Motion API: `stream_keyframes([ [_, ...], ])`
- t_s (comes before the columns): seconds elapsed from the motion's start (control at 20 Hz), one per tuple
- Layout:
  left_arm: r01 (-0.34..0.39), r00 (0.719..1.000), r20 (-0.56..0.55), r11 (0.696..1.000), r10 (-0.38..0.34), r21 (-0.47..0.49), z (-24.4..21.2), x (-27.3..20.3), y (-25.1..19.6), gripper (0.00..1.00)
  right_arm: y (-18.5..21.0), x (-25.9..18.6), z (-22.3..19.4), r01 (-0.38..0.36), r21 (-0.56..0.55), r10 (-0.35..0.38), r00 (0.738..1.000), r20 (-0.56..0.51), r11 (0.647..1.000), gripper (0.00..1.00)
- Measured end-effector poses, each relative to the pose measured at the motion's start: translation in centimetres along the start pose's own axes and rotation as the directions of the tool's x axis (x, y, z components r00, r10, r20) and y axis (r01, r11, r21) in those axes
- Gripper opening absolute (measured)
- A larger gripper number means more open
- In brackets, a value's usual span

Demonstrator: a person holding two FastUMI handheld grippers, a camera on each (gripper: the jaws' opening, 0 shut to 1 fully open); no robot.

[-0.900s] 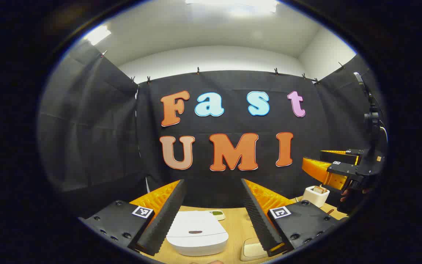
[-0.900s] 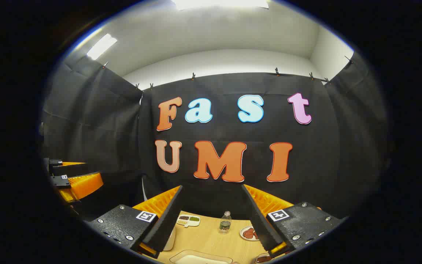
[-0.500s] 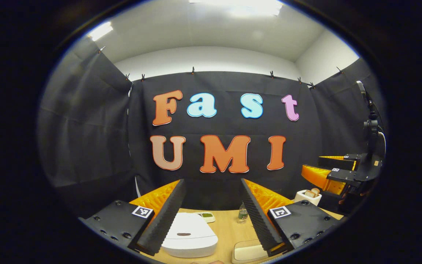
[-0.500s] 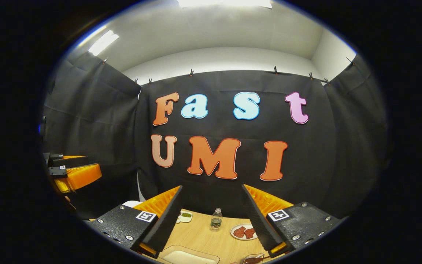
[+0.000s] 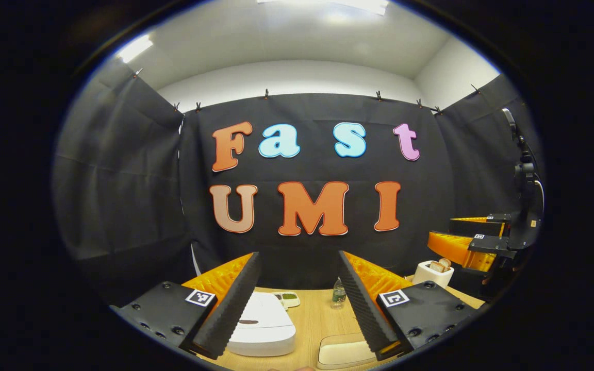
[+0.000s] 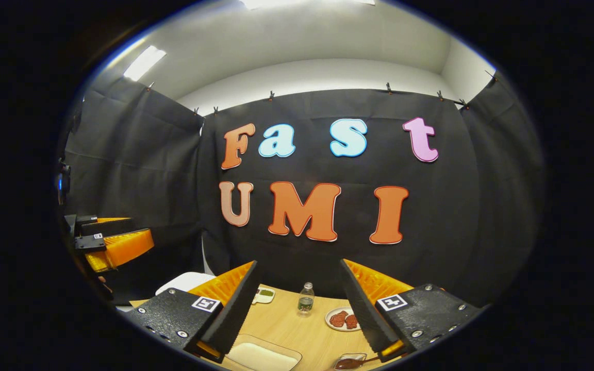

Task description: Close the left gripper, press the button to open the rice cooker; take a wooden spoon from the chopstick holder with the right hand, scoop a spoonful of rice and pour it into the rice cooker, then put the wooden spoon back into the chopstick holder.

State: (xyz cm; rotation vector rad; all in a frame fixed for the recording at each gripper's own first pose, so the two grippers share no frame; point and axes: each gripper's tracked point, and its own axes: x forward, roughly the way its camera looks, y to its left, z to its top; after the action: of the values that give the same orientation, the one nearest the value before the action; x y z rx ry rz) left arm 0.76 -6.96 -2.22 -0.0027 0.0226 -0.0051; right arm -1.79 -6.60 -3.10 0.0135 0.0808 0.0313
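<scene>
Hovering above the wooden table, left gripper is sitting with jaws spread wide, gripping nothing. White rice cooker, lid down, is lying below and between its fingers, toward the left one. Right gripper is also hanging open and empty. White holder is standing at the table's right, just below the right gripper as the left gripper view shows it; can't tell its contents. Small bottle and plate are sitting ahead.
</scene>
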Motion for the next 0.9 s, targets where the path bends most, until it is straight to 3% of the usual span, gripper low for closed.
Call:
stream_keyframes([
  [0.55, -0.037, 0.999, -0.004, 0.999, 0.037, -0.009, 0.3, 1.1, 1.3, 0.99, -2.0, -0.1, -1.1, 0.072, 0.046, -0.072, 0.997, -0.006, 0.996, 0.95],
  [0.9, -0.102, 0.993, -0.060, 0.994, 0.101, -0.029, -0.6, 2.6, 6.3, 1.00, -3.2, 0.1, -1.7, 0.106, 0.029, -0.106, 0.994, -0.014, 0.994, 0.95],
])
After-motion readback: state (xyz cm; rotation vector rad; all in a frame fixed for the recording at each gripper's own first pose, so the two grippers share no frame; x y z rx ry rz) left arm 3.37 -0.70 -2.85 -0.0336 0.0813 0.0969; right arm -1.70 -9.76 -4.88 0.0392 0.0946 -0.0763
